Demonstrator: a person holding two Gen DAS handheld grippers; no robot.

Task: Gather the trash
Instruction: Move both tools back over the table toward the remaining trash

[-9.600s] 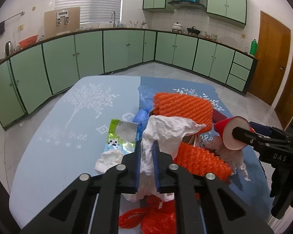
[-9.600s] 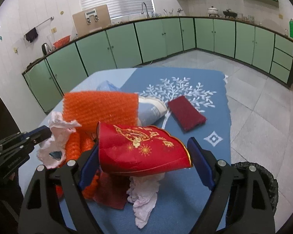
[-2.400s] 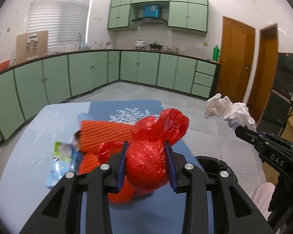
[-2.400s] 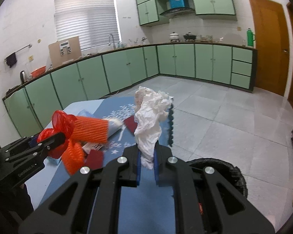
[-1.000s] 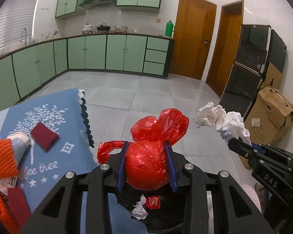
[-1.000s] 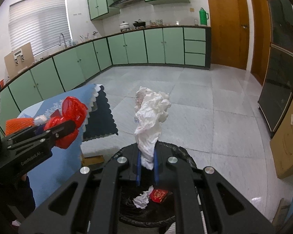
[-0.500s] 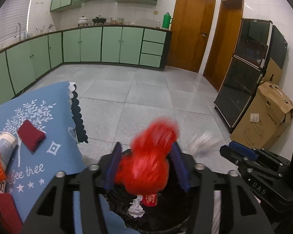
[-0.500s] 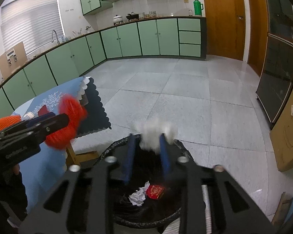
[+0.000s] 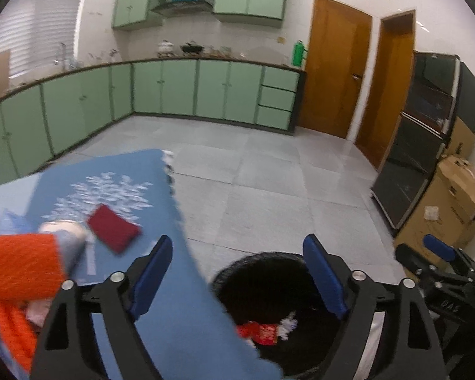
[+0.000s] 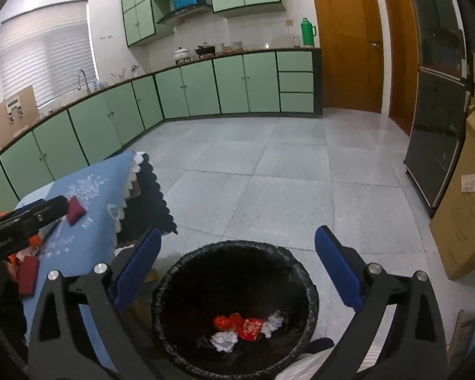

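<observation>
Trash [image 10: 237, 327] lay at the bottom of the black bin [image 10: 300, 269]. Both the left gripper [image 9: 237, 272] and the right gripper [image 10: 237, 267] were opening wide above it, with nothing between their fingers.

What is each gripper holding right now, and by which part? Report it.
Nothing is held. The left gripper and the right gripper have jaws opening with nothing between them, above the trash bin.

Crumpled white paper [image 10: 224, 345] and glossy red plastic [image 10: 226, 320] in matt black bin liner [image 10: 174, 285], blue cloth [image 9: 186, 326] over bench, polished stone-tile floor [image 10: 269, 174].
</observation>
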